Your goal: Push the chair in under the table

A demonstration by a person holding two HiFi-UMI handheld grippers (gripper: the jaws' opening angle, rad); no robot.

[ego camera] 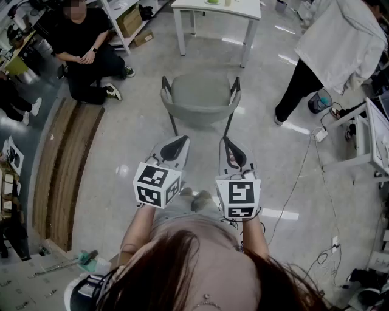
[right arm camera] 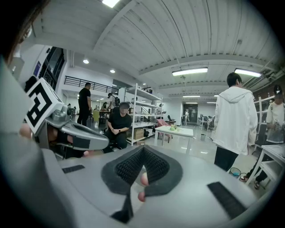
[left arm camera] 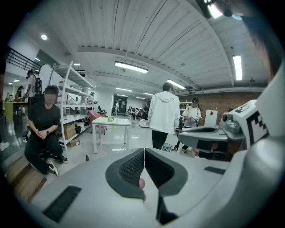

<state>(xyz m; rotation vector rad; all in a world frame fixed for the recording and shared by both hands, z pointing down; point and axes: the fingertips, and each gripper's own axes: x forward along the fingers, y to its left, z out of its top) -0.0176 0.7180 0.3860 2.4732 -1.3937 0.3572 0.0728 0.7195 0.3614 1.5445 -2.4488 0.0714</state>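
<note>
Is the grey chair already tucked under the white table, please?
No, the grey chair stands well clear of the white table, not under it.

The light-grey left gripper [ego camera: 183,140] and right gripper [ego camera: 225,140] are lined with black ribbed pads [left arm camera: 131,169] and topped by black-and-white marker cubes [ego camera: 157,184].

Grey plastic shell chair [ego camera: 200,97] on the floor, well apart from the white rectangular tabletop [ego camera: 216,9] behind it. Left claw [ego camera: 184,141] and right claw [ego camera: 227,141] side by side, close before the chair. Seated person in black [ego camera: 82,48] at left; standing person in white jacket [ego camera: 331,42] at right.
</note>
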